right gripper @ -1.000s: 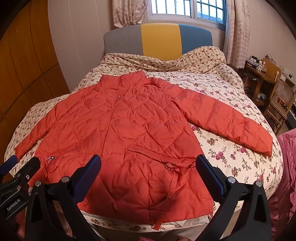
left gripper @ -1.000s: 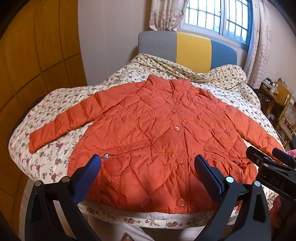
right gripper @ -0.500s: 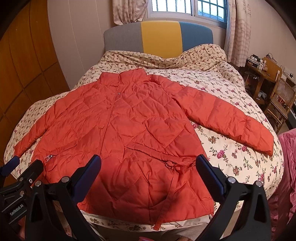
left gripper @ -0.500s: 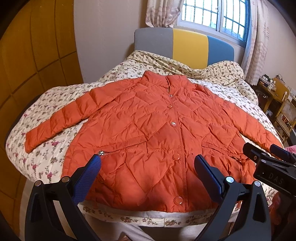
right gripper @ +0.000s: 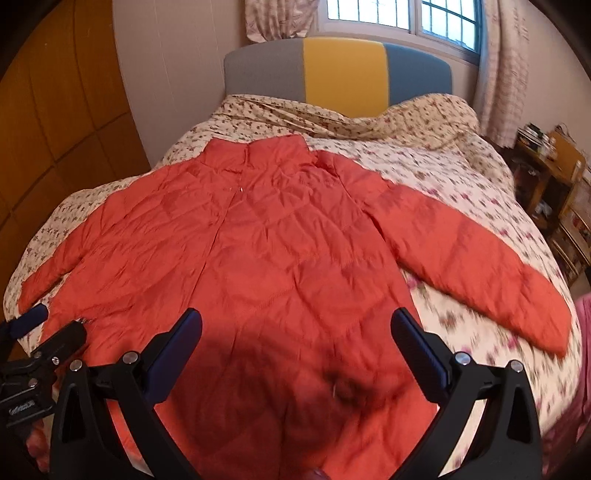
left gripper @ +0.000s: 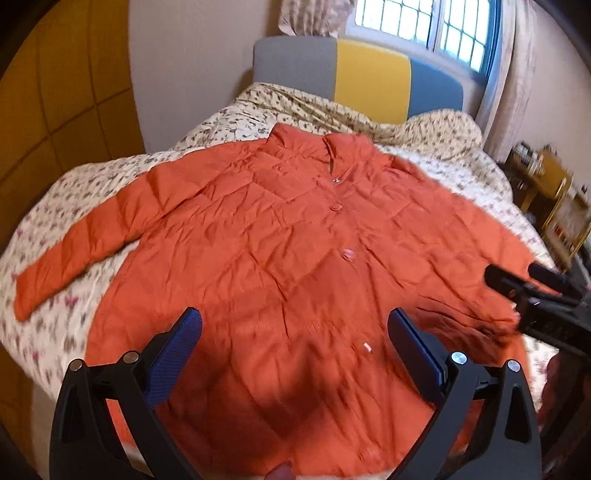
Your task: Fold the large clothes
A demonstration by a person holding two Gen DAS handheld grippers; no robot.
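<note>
Orange jacket (left gripper: 295, 266) is lying flat, front up, sleeves spread on the floral bed (right gripper: 461, 177) ready for folding, with left gripper (left gripper: 294, 345) and right gripper (right gripper: 296, 345) both hovering wide apart over its hem, gripping nothing.

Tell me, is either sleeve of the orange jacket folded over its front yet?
No, in the right wrist view the orange jacket lies flat on the floral bedspread with both sleeves stretched outward.

A bed with a cream floral-print quilt (right gripper: 424, 162) has a grey, yellow and blue padded headboard (right gripper: 343, 74). Barred window (right gripper: 399, 14), patterned curtains (right gripper: 498, 74), wooden wall panels (left gripper: 55, 92).
</note>
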